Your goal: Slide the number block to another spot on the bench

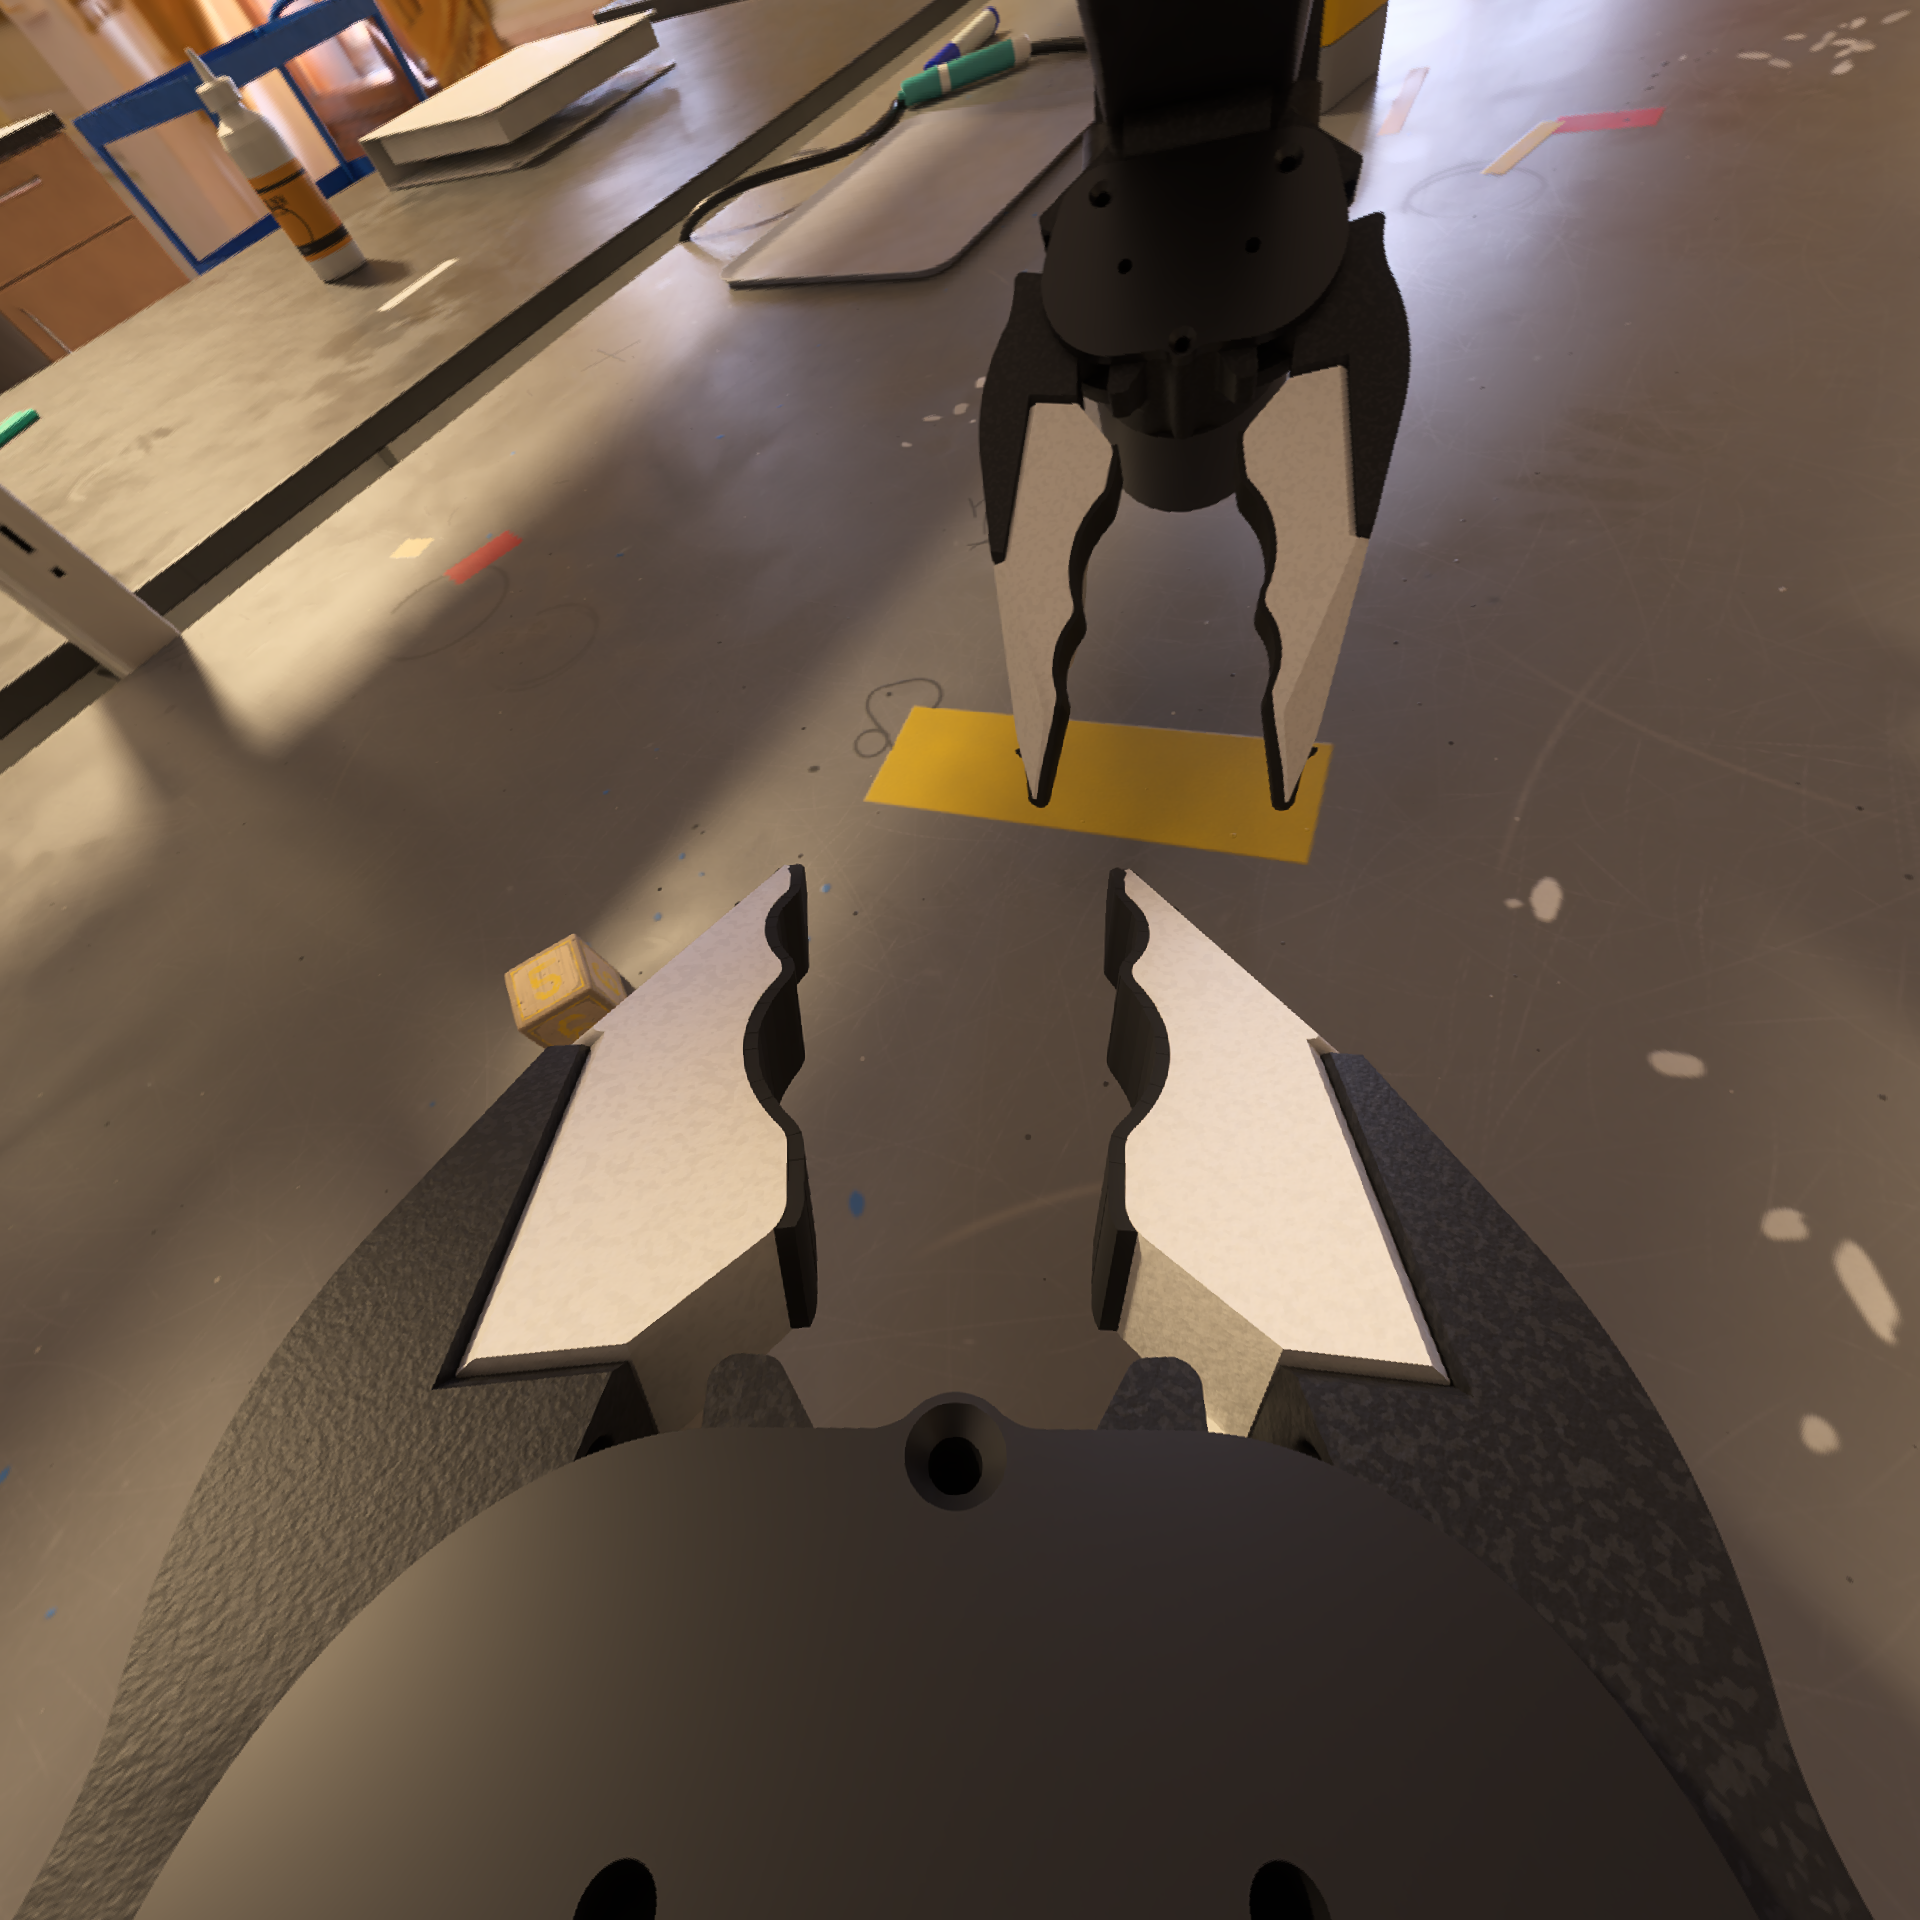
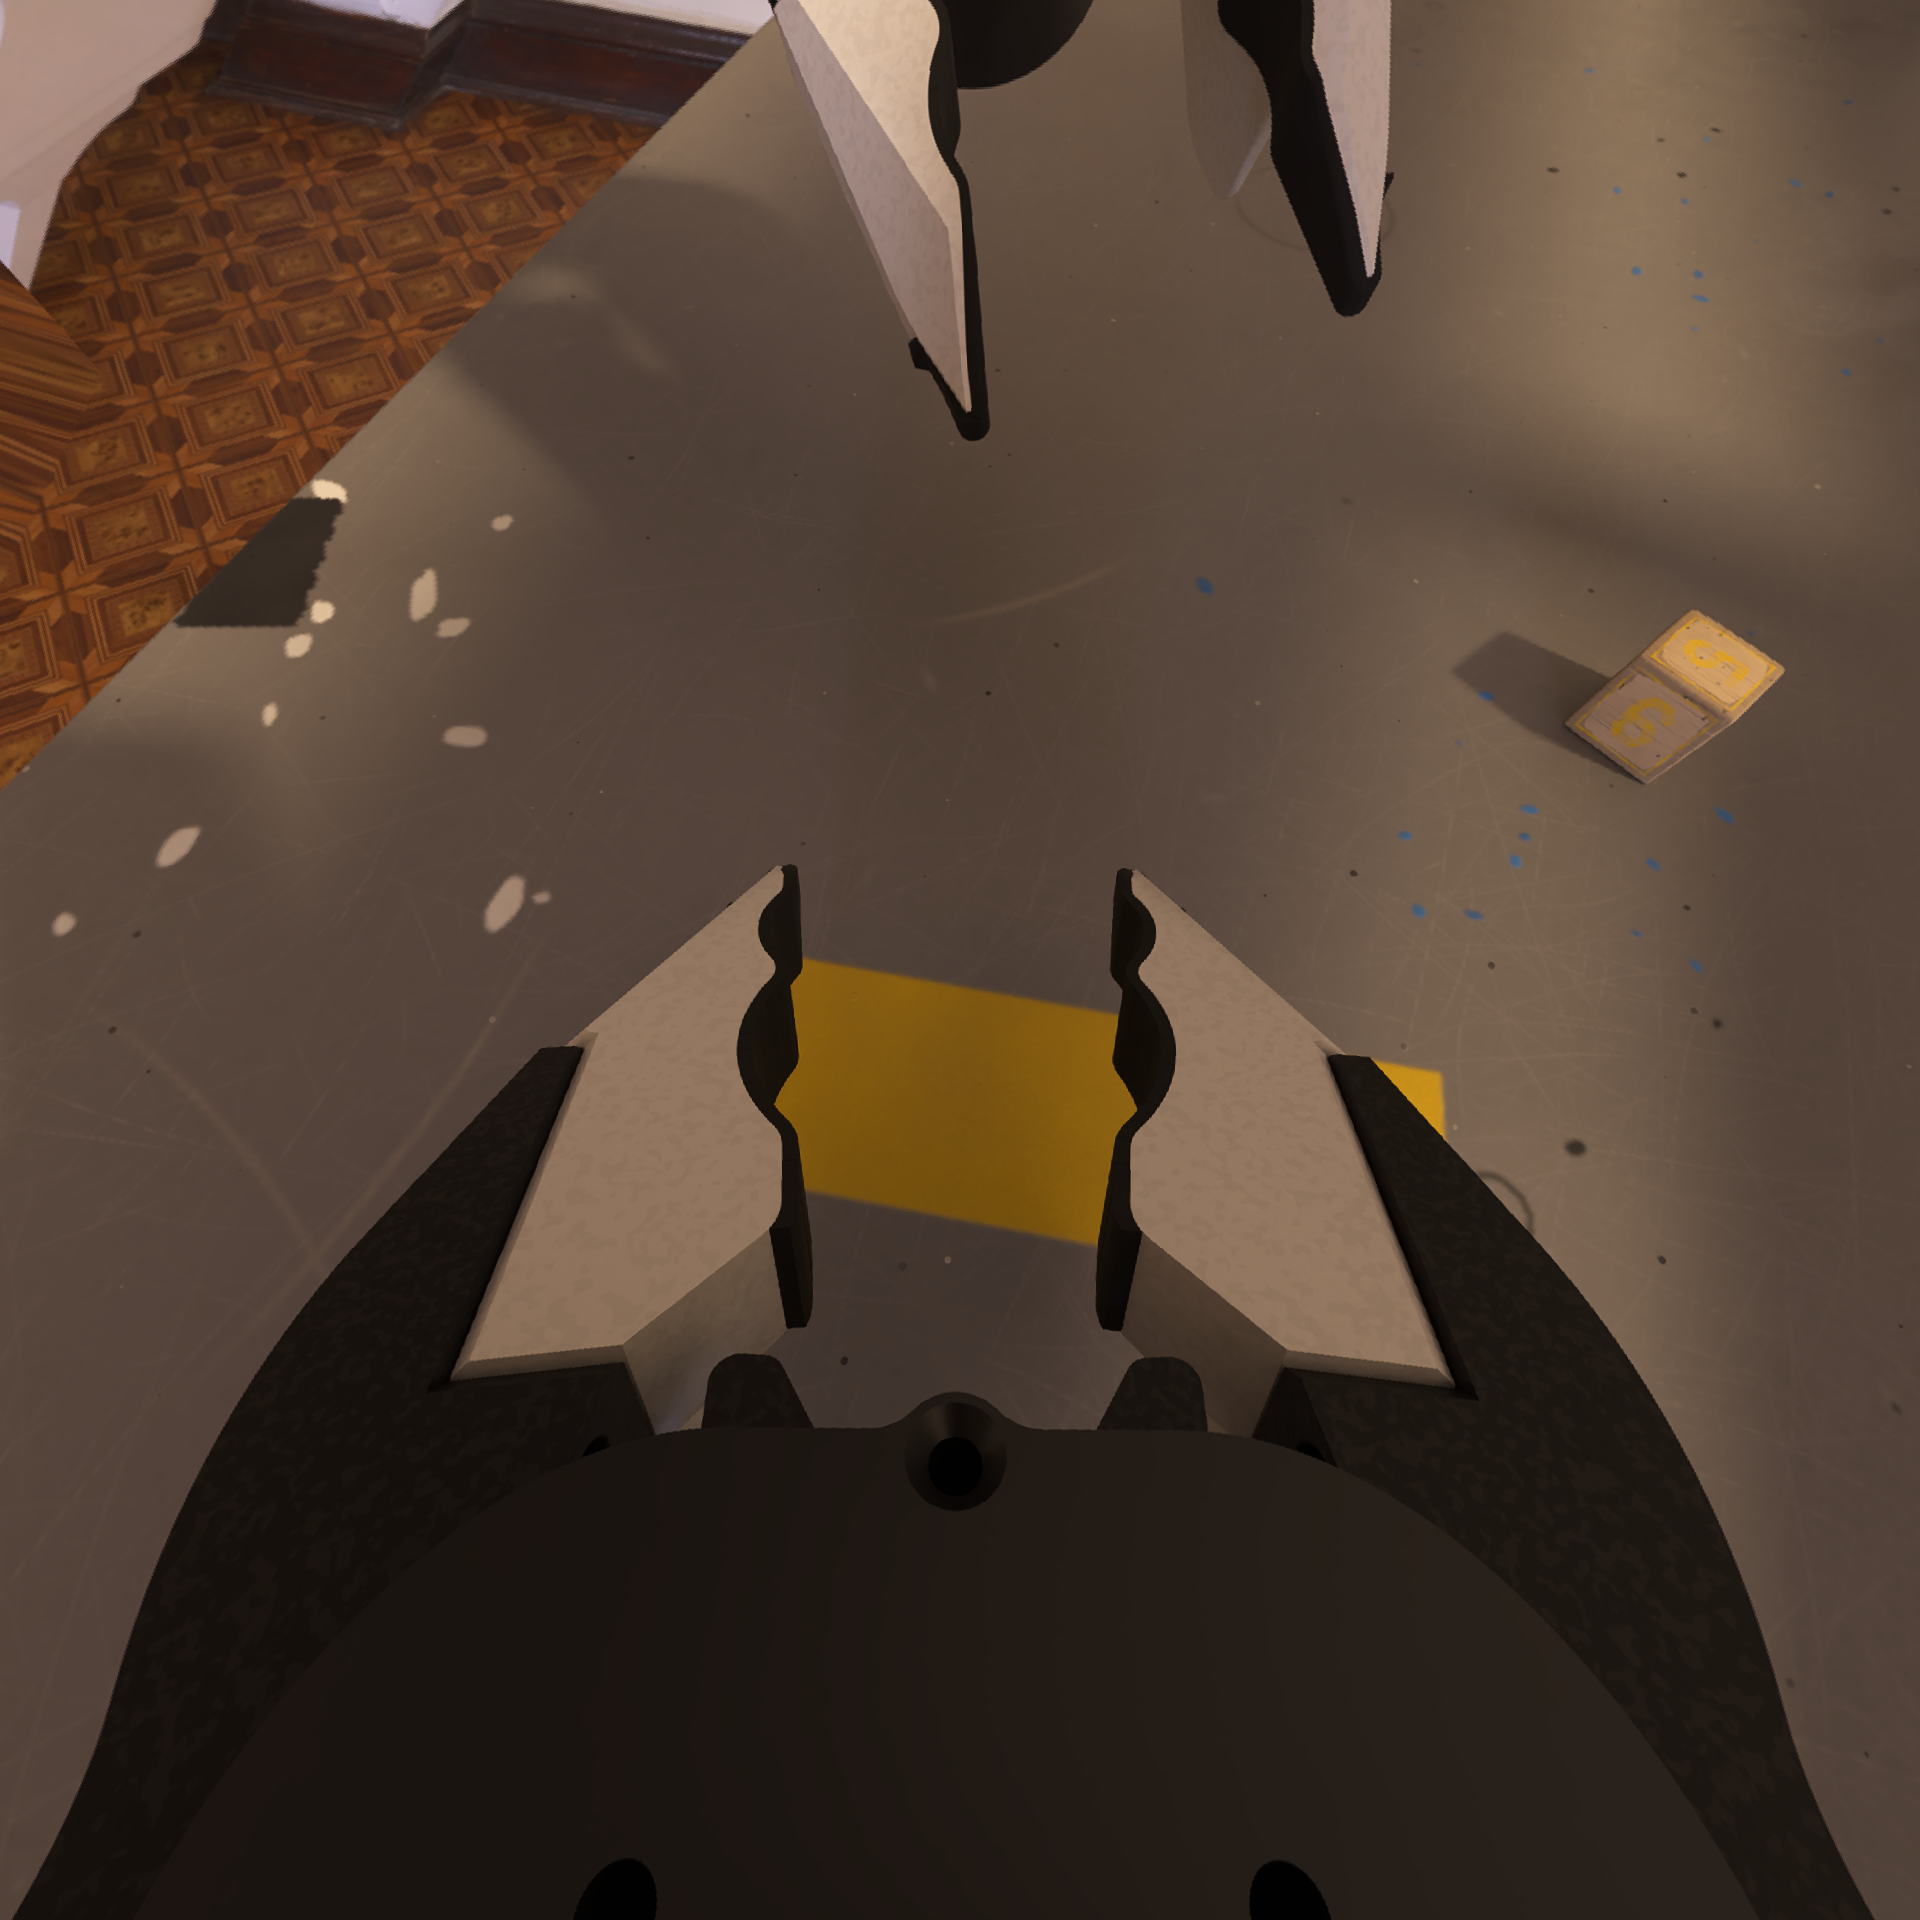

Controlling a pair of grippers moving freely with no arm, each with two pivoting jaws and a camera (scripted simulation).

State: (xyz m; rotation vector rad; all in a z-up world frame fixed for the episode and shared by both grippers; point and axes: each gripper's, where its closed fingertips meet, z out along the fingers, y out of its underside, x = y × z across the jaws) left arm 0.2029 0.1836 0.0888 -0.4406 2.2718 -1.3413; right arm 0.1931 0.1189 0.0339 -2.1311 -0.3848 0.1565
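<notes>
Both the left gripper (image 1: 956,883) and right gripper (image 2: 956,883) are hanging apart-fingered, gripping nothing; the number block (image 1: 564,990) is sitting left of the left gripper on the bench (image 1: 312,1039).

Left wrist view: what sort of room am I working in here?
Probably a workshop or lab. The grey bench is scratched, paint-flecked and marked with tape, such as the yellow patch. On the next bench stand a glue bottle, markers and a binder.

Grey bench (image 1: 1558,623), patterned wood floor (image 2: 156,312), warm light.
</notes>
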